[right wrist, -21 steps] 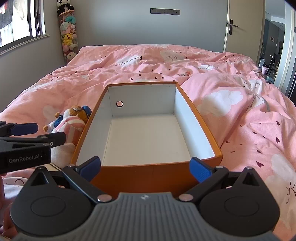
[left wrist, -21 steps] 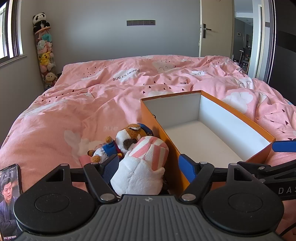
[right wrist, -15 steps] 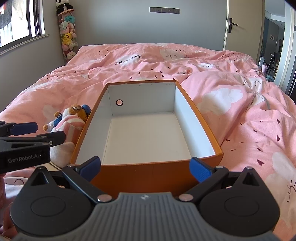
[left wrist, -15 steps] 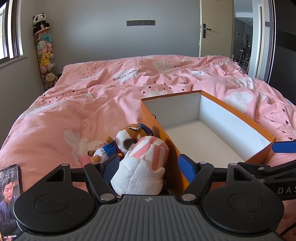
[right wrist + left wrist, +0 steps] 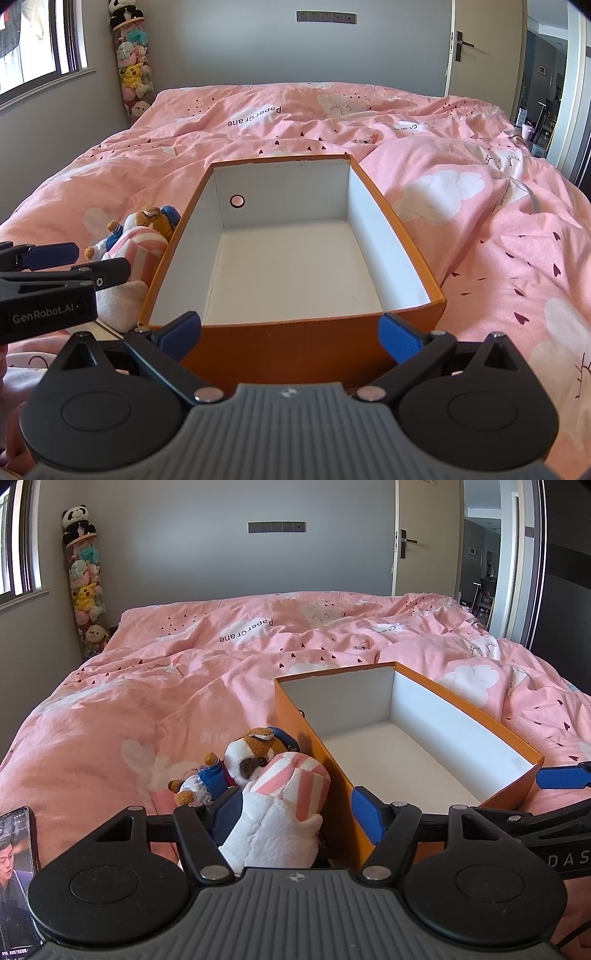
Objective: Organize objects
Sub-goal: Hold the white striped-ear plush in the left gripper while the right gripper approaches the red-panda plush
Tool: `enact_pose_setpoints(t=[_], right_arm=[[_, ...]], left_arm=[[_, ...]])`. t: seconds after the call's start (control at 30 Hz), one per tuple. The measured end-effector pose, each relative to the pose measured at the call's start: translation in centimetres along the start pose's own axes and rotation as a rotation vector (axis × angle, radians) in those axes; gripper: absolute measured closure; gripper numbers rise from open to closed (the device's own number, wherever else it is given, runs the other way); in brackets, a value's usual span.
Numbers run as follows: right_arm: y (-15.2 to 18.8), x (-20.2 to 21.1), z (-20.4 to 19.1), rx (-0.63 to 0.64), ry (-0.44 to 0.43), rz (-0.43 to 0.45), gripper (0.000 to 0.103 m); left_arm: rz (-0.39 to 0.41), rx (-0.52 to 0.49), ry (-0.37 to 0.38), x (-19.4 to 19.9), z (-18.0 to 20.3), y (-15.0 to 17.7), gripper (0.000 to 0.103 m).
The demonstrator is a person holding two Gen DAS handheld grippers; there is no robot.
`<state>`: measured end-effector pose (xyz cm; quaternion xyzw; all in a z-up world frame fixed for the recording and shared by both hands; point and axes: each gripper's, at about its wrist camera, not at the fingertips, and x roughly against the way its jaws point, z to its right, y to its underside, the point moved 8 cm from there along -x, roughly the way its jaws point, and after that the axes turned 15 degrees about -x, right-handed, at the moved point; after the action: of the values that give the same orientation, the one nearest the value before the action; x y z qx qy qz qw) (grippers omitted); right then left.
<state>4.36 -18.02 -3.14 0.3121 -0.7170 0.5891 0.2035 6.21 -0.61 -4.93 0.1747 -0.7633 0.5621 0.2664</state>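
Right wrist view: orange box [image 5: 295, 343] empty; plush toys [image 5: 258, 775] lie left of it, unpacked. Left gripper [image 5: 295, 818] spread around striped plush [image 5: 284, 812], not pinching; right gripper [image 5: 291, 330] spread, empty.

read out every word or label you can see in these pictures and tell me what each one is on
"Paper crane", upside down: white cloud patch on the pink duvet.
"GenRobot.AI": side of the left hand-held gripper.
"DAS", cut off at the frame edge: right hand-held gripper.
Phone screen caption: too small to read.
Duvet print beside the plush toys: only partly showing, unreadable.
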Motion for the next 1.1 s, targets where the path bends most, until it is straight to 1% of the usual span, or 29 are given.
enact_pose_setpoints(t=[0.5,0.83,0.9,1.0,1.07,1.1], right_arm=[[0.14,-0.1,0.06,-0.003,0.001,-0.002,0.001],[0.21,-0.14,0.09,-0.003,0.002,-0.007,0.001],[0.22,-0.15,0.08,-0.003,0.001,-0.007,0.001],[0.33,-0.25,-0.08,-0.003,-0.01,-0.016,0.001],[0.36,-0.33,-0.23,-0.002,-0.025,-0.025,0.001],[0.29,-0.34,-0.42,0.004,-0.032,-0.027,0.001]], left_arm=[[-0.006,-0.004,0.006,-0.13,0.06,0.18,0.025],[-0.014,-0.009,0.016,-0.25,0.2,0.41,0.029],[-0.017,-0.011,0.025,-0.27,0.3,0.46,0.03],[-0.021,-0.019,0.042,-0.24,0.47,0.42,0.037],[-0.021,-0.025,0.056,-0.16,0.51,0.32,0.044],[-0.024,-0.026,0.064,-0.14,0.46,0.31,0.046]])
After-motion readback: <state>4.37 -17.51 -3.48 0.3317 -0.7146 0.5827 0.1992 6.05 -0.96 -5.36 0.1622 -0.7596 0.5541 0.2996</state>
